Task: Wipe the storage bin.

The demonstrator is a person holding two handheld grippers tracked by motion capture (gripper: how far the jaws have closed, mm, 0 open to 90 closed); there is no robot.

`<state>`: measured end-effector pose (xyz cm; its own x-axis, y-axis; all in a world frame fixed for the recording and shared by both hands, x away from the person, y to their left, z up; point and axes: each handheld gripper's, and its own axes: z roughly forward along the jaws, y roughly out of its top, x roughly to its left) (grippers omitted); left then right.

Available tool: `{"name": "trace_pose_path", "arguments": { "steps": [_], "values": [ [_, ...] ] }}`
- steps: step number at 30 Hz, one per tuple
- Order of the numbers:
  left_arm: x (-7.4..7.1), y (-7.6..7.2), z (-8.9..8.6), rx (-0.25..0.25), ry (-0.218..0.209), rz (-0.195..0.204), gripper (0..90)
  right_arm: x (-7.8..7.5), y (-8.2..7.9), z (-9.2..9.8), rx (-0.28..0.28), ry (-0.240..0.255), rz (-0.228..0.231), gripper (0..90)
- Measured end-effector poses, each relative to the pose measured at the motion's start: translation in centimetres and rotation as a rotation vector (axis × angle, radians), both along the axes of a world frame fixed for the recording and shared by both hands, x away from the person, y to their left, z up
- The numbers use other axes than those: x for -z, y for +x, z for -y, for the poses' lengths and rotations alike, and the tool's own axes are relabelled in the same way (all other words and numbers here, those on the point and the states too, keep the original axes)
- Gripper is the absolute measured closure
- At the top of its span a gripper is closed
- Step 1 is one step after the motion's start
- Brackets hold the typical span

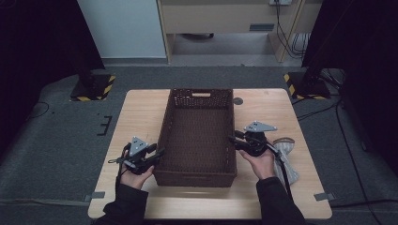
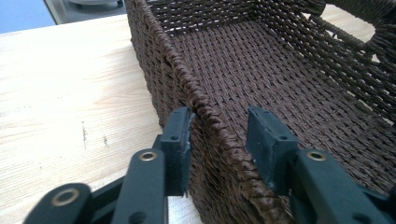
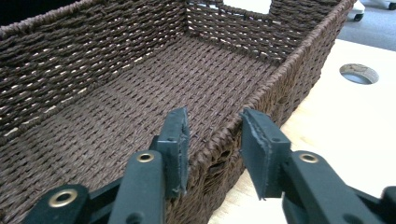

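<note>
1. Across the centre of the high view sits the light wooden table point(image 1: 141, 112), reaching from the lower edge up to mid-frame.
2. Mid-table stands the brown woven basket point(image 1: 197, 136), empty, its long axis running from the bottom of the frame toward the top.
3. At the basket's lower left, the left gripper point(image 1: 159, 153) straddles the left long wall; in the left gripper view one pad point(image 2: 180, 135) touches the wall's outer face while the other stands off inside, so the jaws are parted and not clamping.
4. At mid-right, the right gripper point(image 1: 231, 139) straddles the right long wall; in its own view point(image 3: 212, 140) the rim lies between both pads with gaps showing, so it is unclamped too.
5. Both hands are equally near; each wall lies straight ahead between its fingers.
6. Lower right lies a grey cloth point(image 1: 287, 161), well apart from the basket.
</note>
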<state>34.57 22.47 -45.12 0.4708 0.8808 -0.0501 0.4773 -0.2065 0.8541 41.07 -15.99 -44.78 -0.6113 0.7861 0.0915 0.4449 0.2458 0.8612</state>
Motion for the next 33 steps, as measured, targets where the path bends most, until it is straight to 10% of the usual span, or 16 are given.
{"name": "trace_pose_path", "arguments": {
  "steps": [14, 33],
  "values": [
    [-0.3, -1.4, -0.4, 0.01, -0.004, -0.024, 59.2, -0.2, -1.8, 0.0, -0.001, -0.005, -0.005, 62.3],
    [-0.3, -0.9, -1.8, -0.007, -0.013, -0.013, 55.9, 0.0, 2.0, -1.3, 0.077, -0.004, 0.021, 47.2]
  ]
}}
